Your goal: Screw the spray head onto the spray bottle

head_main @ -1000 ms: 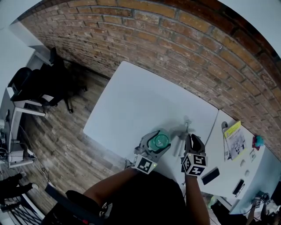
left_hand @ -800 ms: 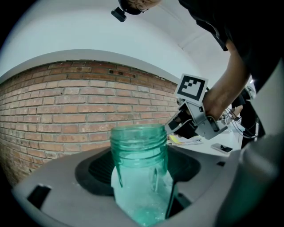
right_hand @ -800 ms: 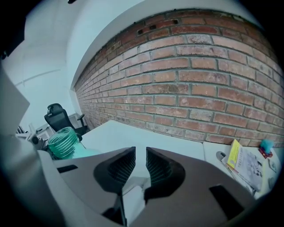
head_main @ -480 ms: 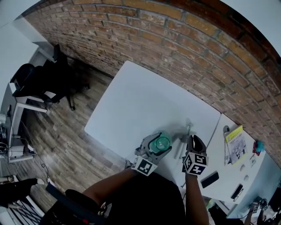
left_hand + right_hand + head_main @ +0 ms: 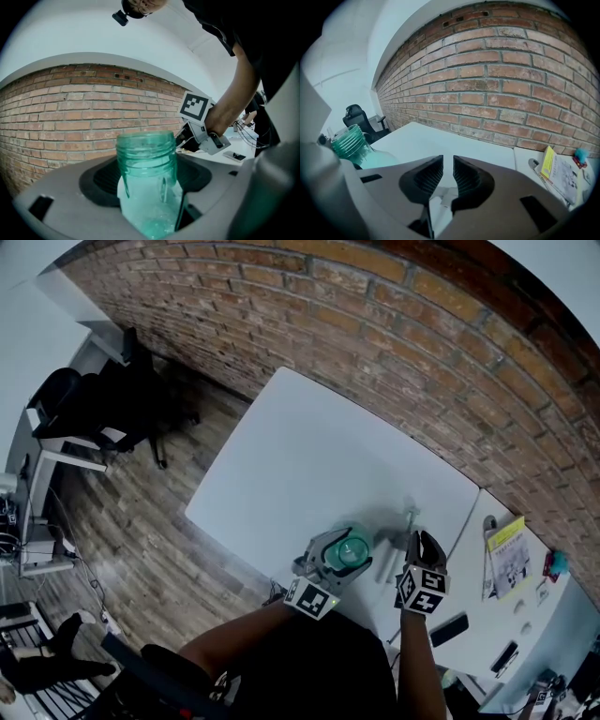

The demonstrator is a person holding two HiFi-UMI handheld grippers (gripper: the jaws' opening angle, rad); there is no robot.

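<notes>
A clear green spray bottle (image 5: 348, 550) with an open threaded neck (image 5: 146, 154) stands upright in my left gripper (image 5: 343, 554), whose jaws (image 5: 147, 192) press on its body below the neck. The white spray head (image 5: 409, 517) lies over the white table (image 5: 300, 456), its thin tube pointing back toward me. My right gripper (image 5: 421, 542) sits just behind it, to the right of the bottle. Its jaws (image 5: 447, 171) stand almost together, with a white piece of the spray head (image 5: 440, 206) low between them. The bottle (image 5: 350, 140) shows at that view's left edge.
A brick wall runs behind the table. A second white surface (image 5: 473, 615) on the right carries a yellow booklet (image 5: 507, 554), a dark phone (image 5: 448, 626) and small items. A black office chair (image 5: 89, 413) stands on the wooden floor at the left.
Only the head camera has drifted, so the scene sits slightly lower and further right in view. Neither gripper has moved relative to the bottle or the spray head.
</notes>
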